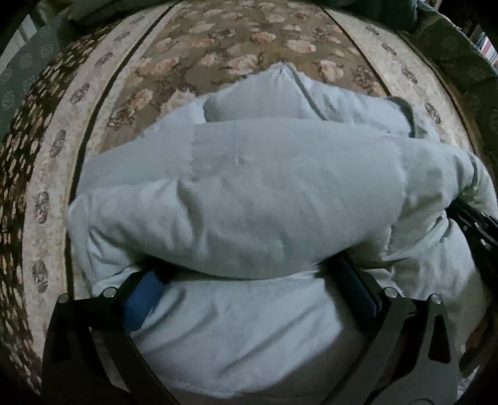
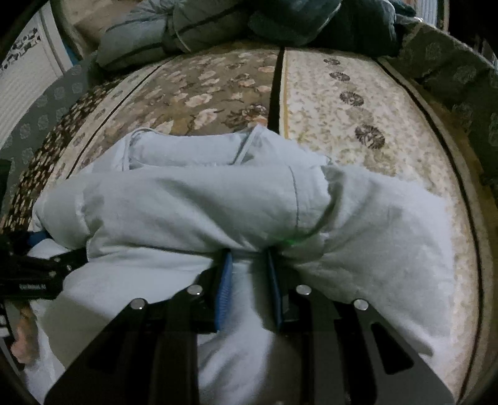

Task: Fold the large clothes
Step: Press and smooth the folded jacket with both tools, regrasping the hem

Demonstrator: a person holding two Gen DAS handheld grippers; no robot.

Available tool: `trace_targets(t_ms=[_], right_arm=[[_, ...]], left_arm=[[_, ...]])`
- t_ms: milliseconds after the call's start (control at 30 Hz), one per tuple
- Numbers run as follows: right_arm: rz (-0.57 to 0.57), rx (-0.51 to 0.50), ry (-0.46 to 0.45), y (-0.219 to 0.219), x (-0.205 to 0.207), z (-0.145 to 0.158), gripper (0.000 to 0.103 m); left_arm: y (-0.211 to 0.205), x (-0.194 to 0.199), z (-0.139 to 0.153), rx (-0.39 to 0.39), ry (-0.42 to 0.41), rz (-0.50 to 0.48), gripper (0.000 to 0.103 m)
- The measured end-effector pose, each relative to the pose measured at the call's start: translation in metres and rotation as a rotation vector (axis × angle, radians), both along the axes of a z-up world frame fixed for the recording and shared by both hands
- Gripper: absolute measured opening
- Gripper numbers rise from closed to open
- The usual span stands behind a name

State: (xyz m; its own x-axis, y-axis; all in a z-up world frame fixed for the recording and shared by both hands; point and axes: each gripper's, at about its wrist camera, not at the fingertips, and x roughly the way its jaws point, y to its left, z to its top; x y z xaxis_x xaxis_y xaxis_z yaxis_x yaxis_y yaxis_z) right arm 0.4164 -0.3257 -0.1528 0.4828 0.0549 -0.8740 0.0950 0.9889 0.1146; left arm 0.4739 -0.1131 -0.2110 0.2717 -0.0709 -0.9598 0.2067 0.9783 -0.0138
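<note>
Both claws grip the pale blue padded jacket (image 1: 249,193): left claw (image 1: 249,280) wide, right claw (image 2: 249,264) narrow, floral bedspread (image 1: 218,46) toward 12 o'clock.

both views ride on hand-held grippers and look steeply down, close over a puffy pale blue padded garment (image 1: 249,193) lying on a floral beige and brown patterned cover (image 1: 236,40). the left wrist view sits very near the fabric, which fills most of its picture; the black frame of the right gripper (image 1: 476,224) shows at its right edge. the right wrist view looks from the garment's right, a little less steeply, reaching far to a dark heap of bedding (image 2: 218,28); the left gripper (image 2: 40,268) shows at its left edge. both share the garment (image 2: 199,199) and the cover (image 2: 358,102).
</note>
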Motion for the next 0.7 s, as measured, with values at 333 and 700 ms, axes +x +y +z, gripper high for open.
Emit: trace_targets(t_ms=[333,700], right_arm=[[-0.005,0.009,-0.179,-0.036,-0.113,0.069,0.053],[-0.034,-0.003,-0.01,-0.054,-0.111,-0.012,0.053]], left_arm=[[0.027,-0.089,0.062,-0.039,-0.22,-0.031,0.094],[0.019,-0.08,0.02,0.011,-0.158,-0.026,0.1]])
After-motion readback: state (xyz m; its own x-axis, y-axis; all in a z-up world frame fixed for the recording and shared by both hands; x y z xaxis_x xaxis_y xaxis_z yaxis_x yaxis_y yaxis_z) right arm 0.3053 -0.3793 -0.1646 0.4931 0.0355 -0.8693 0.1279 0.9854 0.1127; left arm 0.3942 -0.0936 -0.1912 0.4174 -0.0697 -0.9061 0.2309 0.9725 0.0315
